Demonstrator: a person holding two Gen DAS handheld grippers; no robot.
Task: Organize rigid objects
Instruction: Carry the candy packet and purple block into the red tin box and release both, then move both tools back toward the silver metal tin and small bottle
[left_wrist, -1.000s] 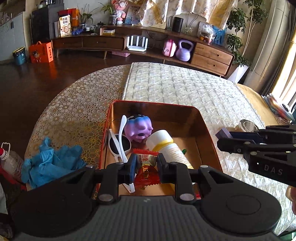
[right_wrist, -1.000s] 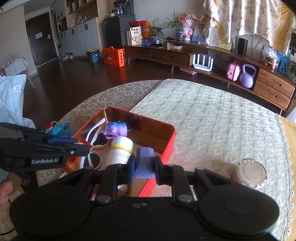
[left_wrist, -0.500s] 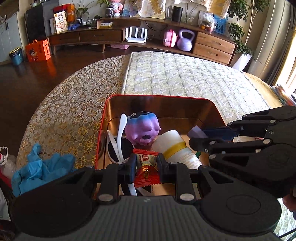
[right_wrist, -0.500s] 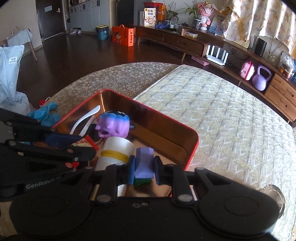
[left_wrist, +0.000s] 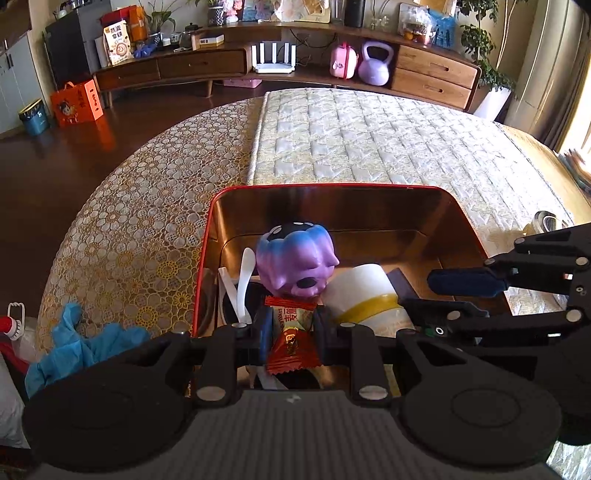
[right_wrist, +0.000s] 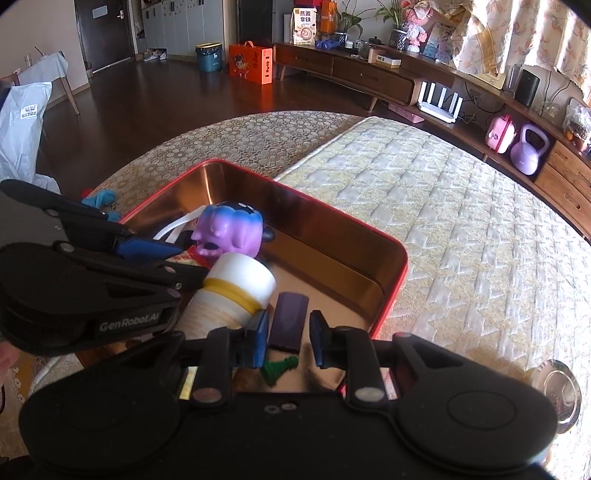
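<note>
The dark purple rectangular block lies in the red-rimmed copper-lined metal tin, long axis pointing away between the right gripper pads, which are opening and clear of it. The left gripper clenches a crinkly red-and-white snack packet upright over the tin.

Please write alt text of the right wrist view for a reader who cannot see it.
The right gripper, its jaws opening, lets go of a purple block lying in a red tin on a quilted table. A white bottle and a purple toy lie beside it; the left gripper reaches in from the left.
</note>
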